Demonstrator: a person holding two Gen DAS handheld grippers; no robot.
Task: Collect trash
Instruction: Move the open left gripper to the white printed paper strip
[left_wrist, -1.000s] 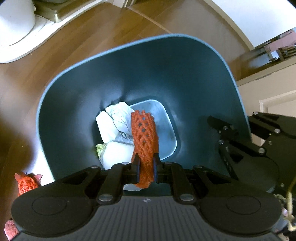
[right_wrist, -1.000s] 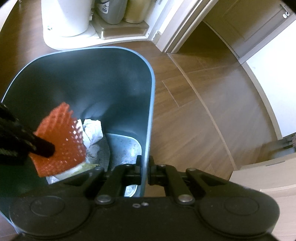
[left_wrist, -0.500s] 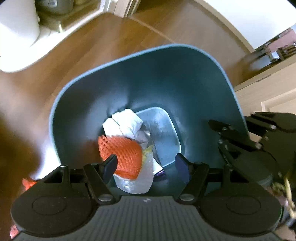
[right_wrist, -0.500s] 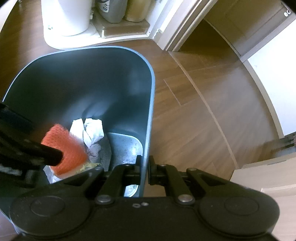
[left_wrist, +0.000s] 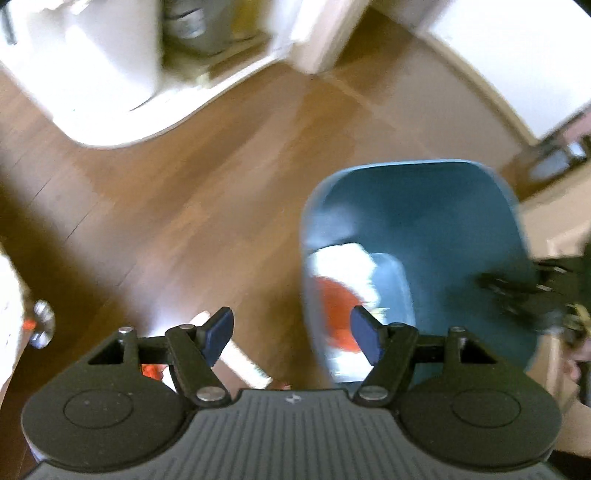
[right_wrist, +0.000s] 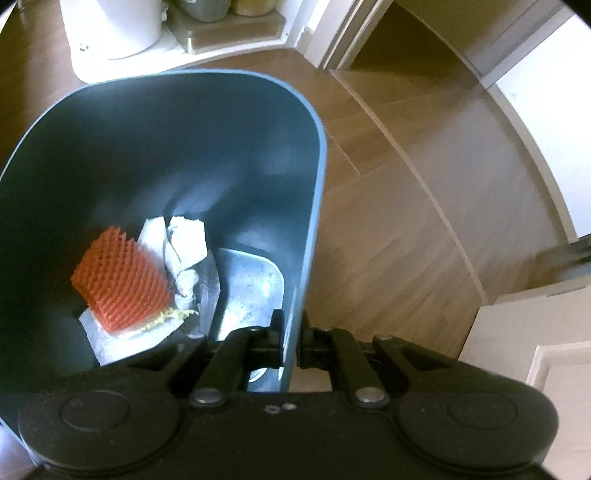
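Dropped net (right_wrist: 122, 280) into bin (right_wrist: 314, 206); left gripper (left_wrist: 291, 328) empty, jaws opening, swung left toward floor scraps (left_wrist: 151, 369); right gripper (right_wrist: 291, 325) clamps bin rim, easing.

- Left hand-held gripper (left_wrist: 291, 332): pointing steeply down, jaws wide and opening, nothing between them.
- Right hand-held gripper (right_wrist: 291, 334): pointing steeply down, jaws opening, pads astride a thin wall.

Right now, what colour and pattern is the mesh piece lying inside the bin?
Orange-red with an open diamond-net pattern; the mesh piece shows best in the right wrist view.
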